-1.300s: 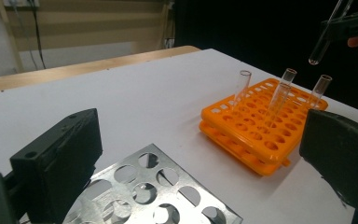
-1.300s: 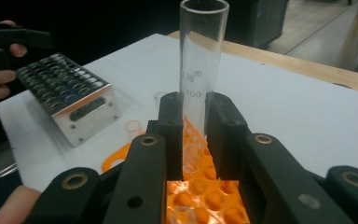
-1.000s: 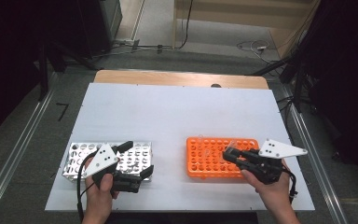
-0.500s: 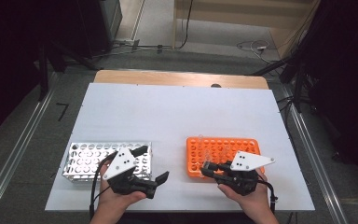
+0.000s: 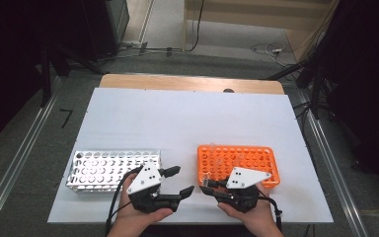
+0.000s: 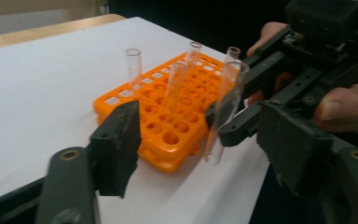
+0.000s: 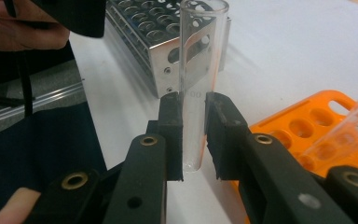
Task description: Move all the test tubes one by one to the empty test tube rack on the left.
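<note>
- Far left of the high view: my silver rack (image 5: pixel 112 169) sits on the white surface (image 5: pixel 187 123) near the front edge; its holes look empty from above. The right gripper view shows a metal corner of it (image 7: pixel 168 46) behind the tube.
- Left tongs (image 5: pixel 178 181) in my left hand (image 5: pixel 140 217), just right of the silver rack, pointing right toward the other hand. Jaws apart with nothing between them; they have just been closing partway. In the left gripper view, the left tongs (image 6: pixel 200 140) frame the orange rack and the tube, and neither pad touches anything.
- Clear test tube (image 5: pixel 206 174) between the two hands, at the front-left corner of the orange rack, out of the rack and above the surface. Left gripper view: the tube (image 6: pixel 224 109) is slightly tilted, open end up, rounded end just beside the rack's front edge.
- Right tongs (image 5: pixel 207 187) in my right hand (image 5: pixel 249 215), clamped on that tube. Right gripper view: both pads of the right tongs (image 7: pixel 194 135) press the tube's (image 7: pixel 198 84) lower part, and the rounded bottom pokes out below the pads.
- Orange rack (image 5: pixel 246 160) on the right half of the surface, well apart from the silver rack. A few other clear tubes (image 6: pixel 134 65) stand in its holes near the left end.
</note>
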Tool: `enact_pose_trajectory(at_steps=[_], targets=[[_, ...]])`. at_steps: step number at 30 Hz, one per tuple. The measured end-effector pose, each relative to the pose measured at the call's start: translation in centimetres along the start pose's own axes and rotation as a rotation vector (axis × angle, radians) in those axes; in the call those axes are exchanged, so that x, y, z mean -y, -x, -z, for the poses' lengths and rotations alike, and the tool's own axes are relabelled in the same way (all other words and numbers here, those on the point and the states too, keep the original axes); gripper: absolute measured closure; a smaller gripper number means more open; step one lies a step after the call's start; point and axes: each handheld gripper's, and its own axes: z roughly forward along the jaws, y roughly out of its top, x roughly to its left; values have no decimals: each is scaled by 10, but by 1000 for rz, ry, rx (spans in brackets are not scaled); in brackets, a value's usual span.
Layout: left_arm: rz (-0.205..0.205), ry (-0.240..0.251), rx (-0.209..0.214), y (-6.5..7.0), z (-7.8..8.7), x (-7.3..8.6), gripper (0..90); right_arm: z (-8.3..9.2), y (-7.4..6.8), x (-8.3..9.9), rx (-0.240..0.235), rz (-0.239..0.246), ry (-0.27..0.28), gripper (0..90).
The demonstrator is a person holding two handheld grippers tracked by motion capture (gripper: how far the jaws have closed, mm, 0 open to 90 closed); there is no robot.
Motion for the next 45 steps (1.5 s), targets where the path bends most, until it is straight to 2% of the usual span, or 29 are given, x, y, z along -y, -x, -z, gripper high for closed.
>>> enact_pose_trajectory(at_steps=[7, 10, 21, 25, 33, 35, 39, 40, 42, 43, 45], targets=[[-11, -14, 43, 6, -7, 2, 508, -8, -7, -1, -17, 26, -23, 740], [-14, -20, 43, 7, -9, 2, 559, -10, -10, -1, -24, 35, -24, 740], [-18, -44, 59, 12, -15, 2, 659, -14, -16, -3, -57, 61, -21, 740], [-18, -50, 70, 13, -16, 2, 720, -15, -18, -4, -63, 66, -24, 740], [-25, -46, 53, 13, -17, 1, 760, -15, -15, -3, -73, 50, -17, 737], [-23, -46, 51, 12, -16, 0, 761, -13, -13, -3, -81, 40, -5, 686], [-14, -40, 35, 8, -12, -3, 762, -7, -8, -4, -72, 26, 22, 504], [-11, -36, 32, 7, -11, -3, 762, -7, -8, -4, -72, 26, 22, 504], [-16, -37, 20, 5, -8, -5, 762, -2, -3, -5, -69, 11, 39, 386], [-21, -38, 11, 2, -6, -6, 762, 3, 0, -7, -46, 13, 48, 298], [-16, -39, 6, -3, -4, -7, 763, 9, 4, -9, -23, -4, 67, 221]])
